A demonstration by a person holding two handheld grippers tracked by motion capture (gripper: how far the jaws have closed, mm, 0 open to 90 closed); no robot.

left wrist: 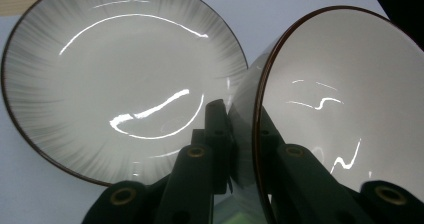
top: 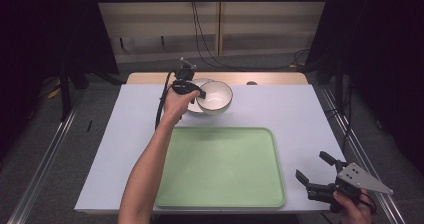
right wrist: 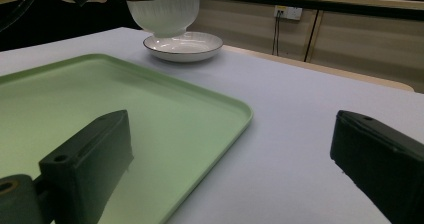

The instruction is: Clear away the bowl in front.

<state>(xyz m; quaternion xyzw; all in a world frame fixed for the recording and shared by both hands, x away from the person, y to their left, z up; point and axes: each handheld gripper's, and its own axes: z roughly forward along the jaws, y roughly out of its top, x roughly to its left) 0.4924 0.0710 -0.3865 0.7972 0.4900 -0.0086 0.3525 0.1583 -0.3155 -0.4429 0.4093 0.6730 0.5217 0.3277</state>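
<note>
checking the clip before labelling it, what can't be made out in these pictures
- Bowl: in the left gripper view its far side is cut off by the right and bottom edges.
- Plate: in the high view the bowl and the left tool cover most of it.
- Whether the bowl's foot touches the plate: unclear in the right gripper view.
- Right tool: in the high view the bottom edge cuts off the hand holding it.

Left gripper (top: 199,95) clamped on bowl (top: 215,97) rim beyond tray (top: 223,166), above plate (top: 196,108); right gripper (top: 314,171) spread wide right of tray.
</note>
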